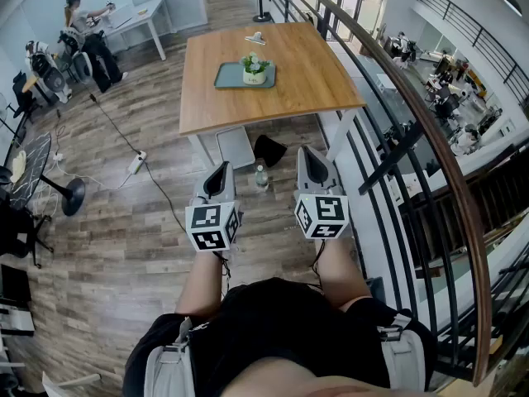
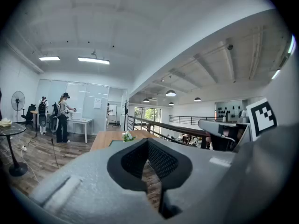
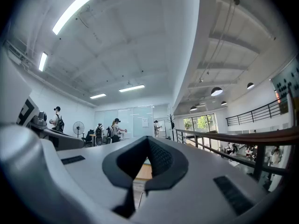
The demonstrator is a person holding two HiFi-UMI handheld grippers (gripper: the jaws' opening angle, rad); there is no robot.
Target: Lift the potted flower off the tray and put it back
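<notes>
The room is an open mezzanine office with a wood-plank floor (image 1: 124, 246), white walls and a dark railing (image 1: 413, 114) curving along the person's right, beyond it a lower level. At the far left a person (image 1: 87, 35) stands at a white desk (image 1: 140, 15).

The wooden counter (image 1: 273, 106) stands well ahead of the person, its top mostly bare. A grey-green tray (image 1: 225, 78) lies near the middle of the counter, its long side running across the head view. The potted flower (image 1: 255, 68) stands upright on the right part of the tray, long axis vertical, white blooms and green leaves on top of a pale pot. A small white object (image 1: 255, 38) lies at the counter's far edge (too small to tell what it is).

The left hand-held gripper (image 1: 219, 180) and right hand-held gripper (image 1: 312, 157) are held side by side over the floor, well short of the counter, a bottle (image 1: 261, 177) on the floor between them. Each has its jaws closed together with nothing between them.

The left gripper view shows the potted flower (image 2: 127, 136) just above the left hand-held gripper (image 2: 148, 143), and a standing fan (image 2: 17, 99). In the right gripper view the right hand-held gripper (image 3: 148, 140) hides the flower; only a sliver of counter (image 3: 142, 171) shows.
</notes>
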